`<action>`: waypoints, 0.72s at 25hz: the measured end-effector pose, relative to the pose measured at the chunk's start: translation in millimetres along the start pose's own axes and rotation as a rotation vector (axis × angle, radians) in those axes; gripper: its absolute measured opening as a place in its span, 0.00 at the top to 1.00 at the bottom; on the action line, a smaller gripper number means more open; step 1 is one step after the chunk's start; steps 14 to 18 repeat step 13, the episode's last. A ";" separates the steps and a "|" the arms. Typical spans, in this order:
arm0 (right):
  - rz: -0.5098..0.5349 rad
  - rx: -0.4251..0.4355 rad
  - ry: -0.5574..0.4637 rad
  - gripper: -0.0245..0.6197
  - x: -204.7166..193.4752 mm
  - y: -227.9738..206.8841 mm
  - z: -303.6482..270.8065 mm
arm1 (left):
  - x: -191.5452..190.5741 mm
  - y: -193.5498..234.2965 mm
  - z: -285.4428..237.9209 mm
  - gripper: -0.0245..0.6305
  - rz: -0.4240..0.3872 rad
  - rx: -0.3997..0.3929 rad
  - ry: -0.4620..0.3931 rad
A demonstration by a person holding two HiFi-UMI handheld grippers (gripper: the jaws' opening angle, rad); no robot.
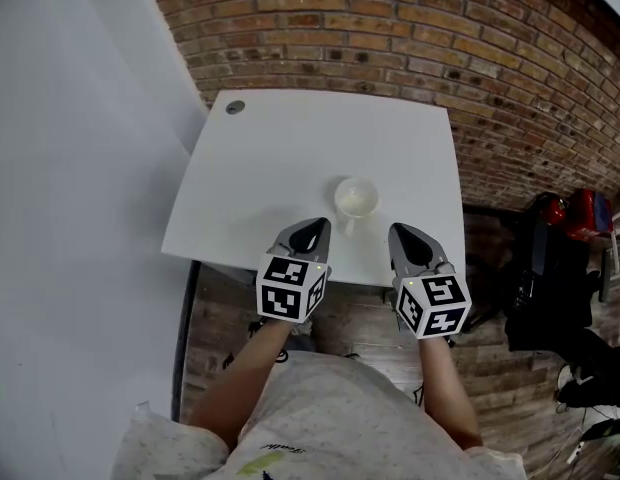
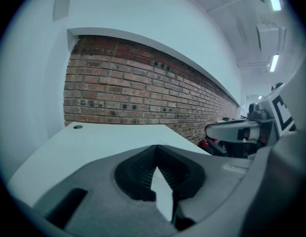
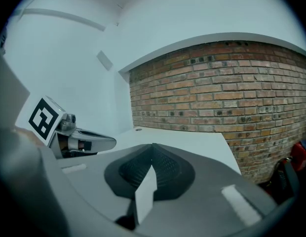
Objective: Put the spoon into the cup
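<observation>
– Left gripper and right gripper are both pinched closed, tips touching, nothing in either one. The person's holding them side by side over the near edge of the table, pointing at the brick wall.

– ok, and the task stuff? Big to small pls.

– White table, mostly bare. Then the cup: white, upright, standing near the front edge, between the two grippers and just ahead of their tips. Its handle looks turned back toward the left one. Neither gripper touches it.

– and the spoon??

– That's the thing, I can't spot it. It's not on the tabletop and not between any jaws. It could be sitting inside the cup where I can't make it out, honestly can't tell.

– so is this the start or the finish?

– My guess is one or the other, with both hands just parked. If the spoon's out of sight somewhere, the next move means finding it, opening one gripper, pinching the handle, then lowering it bowl-first into the cup without knocking it, since the cup sits close to the edge. If it's in there, the job is done.
</observation>
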State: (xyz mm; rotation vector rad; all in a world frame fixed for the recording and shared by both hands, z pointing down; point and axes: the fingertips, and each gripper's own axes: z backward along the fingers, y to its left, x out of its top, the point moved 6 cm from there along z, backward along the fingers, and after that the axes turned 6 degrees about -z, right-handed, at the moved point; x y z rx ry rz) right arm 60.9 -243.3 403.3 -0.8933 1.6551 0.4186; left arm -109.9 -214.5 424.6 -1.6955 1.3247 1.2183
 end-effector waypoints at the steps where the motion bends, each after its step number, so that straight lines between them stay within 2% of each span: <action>1: -0.001 0.001 0.001 0.95 -0.2 -0.9 0.6 | 0.1 -1.2 -0.1 0.98 0.000 0.001 0.000; 18: -0.004 0.007 0.009 0.95 -2.6 2.4 -2.4 | 1.5 1.8 2.3 0.98 0.000 0.008 -0.002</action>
